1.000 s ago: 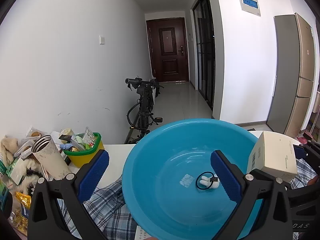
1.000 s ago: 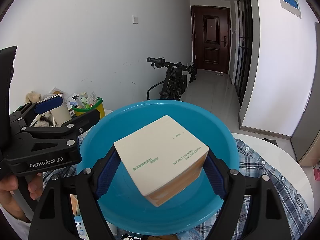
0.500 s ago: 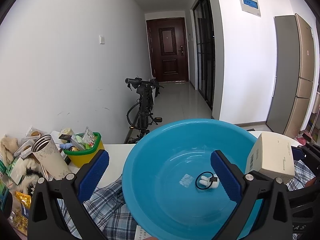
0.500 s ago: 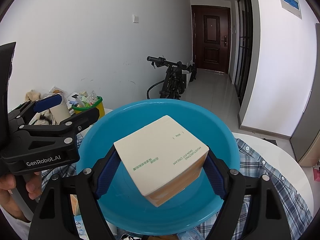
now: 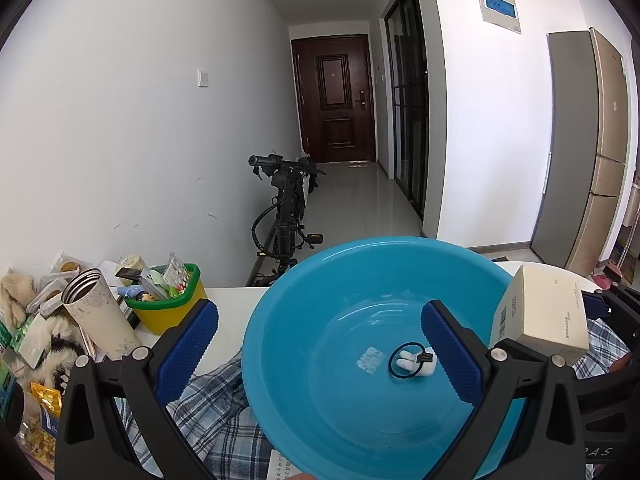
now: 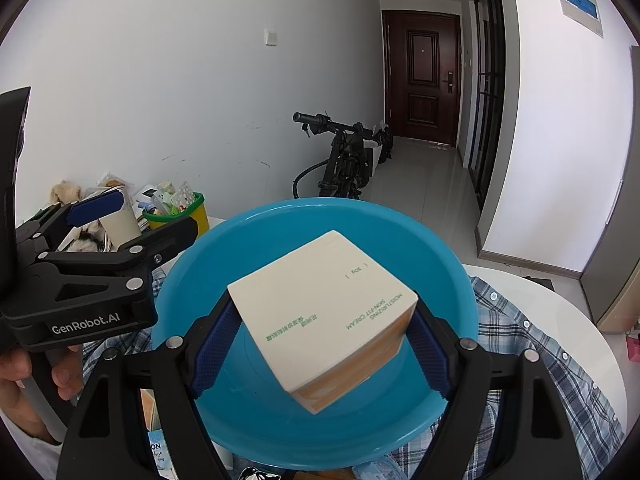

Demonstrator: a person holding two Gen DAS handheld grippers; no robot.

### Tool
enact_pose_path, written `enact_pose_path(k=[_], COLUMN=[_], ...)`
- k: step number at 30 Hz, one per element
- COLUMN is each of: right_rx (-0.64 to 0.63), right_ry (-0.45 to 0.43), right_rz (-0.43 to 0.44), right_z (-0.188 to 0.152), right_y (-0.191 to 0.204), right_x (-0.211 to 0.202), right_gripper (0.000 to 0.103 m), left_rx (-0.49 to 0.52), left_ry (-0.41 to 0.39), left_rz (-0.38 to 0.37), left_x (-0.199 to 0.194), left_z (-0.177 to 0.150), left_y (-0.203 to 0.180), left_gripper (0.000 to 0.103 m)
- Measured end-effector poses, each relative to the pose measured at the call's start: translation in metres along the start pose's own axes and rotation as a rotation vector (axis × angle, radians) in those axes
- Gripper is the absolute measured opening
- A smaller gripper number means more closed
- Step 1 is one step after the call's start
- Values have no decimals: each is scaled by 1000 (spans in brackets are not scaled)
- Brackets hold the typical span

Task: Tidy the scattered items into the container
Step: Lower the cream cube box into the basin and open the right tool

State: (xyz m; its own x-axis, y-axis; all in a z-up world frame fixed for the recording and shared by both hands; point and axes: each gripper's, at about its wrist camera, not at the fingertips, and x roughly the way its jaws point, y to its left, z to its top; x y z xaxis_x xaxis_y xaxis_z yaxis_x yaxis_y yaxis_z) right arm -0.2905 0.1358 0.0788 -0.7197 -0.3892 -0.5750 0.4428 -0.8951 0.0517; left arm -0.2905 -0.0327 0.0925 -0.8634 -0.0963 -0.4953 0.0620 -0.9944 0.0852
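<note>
A blue basin (image 5: 320,392) sits on a plaid cloth on the white table; it also shows in the right wrist view (image 6: 280,236). Inside lie a small white item with a black ring (image 5: 412,360) and a clear scrap (image 5: 371,358). My right gripper (image 6: 320,344) is shut on a cream skin-cream box (image 6: 320,312) and holds it over the basin; the box shows at the right in the left wrist view (image 5: 544,316). My left gripper (image 5: 320,344) is open and empty, its jaws wide over the basin's near left part; it shows at the left in the right wrist view (image 6: 120,224).
A yellow and green tub (image 5: 168,300) of small items, a paper cup (image 5: 96,312), plush toys and snack packets crowd the table's left. The plaid cloth (image 6: 540,360) spreads under the basin. A bike (image 5: 286,208) stands in the hallway beyond the table.
The box in my right gripper has shifted slightly left, toward the basin, in the left wrist view. My left gripper has drifted a little. The basin's contents have not moved.
</note>
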Motion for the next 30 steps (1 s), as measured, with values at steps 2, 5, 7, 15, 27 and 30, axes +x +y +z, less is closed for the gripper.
enact_pose_path(k=[2,5,7,15,27,30], right_rx=[1,-2,-4,-6,-11,-10], right_ry=[1,1,1,3,7,6], right_rz=[1,0,-1,1,3,2], right_z=[0,0,-1,-1,-2,-2], right_y=[-1,-1,-1,1,3,4], right_x=[0,0,0,0,1,1], right_gripper=[79,79,79,79,79,79], left_rx=[-1,-2,-2,-6,-28,-27], left_ry=[0,0,0,-4,-7,-8], left_rz=[0,1,-1,1,-4,-1], left_x=[0,0,0,-1,-5,-6], left_z=[0,-1,0,0,1,1], left_y=[0,0,0,-1,0,0], left_gripper=[103,103,103,103,103,103])
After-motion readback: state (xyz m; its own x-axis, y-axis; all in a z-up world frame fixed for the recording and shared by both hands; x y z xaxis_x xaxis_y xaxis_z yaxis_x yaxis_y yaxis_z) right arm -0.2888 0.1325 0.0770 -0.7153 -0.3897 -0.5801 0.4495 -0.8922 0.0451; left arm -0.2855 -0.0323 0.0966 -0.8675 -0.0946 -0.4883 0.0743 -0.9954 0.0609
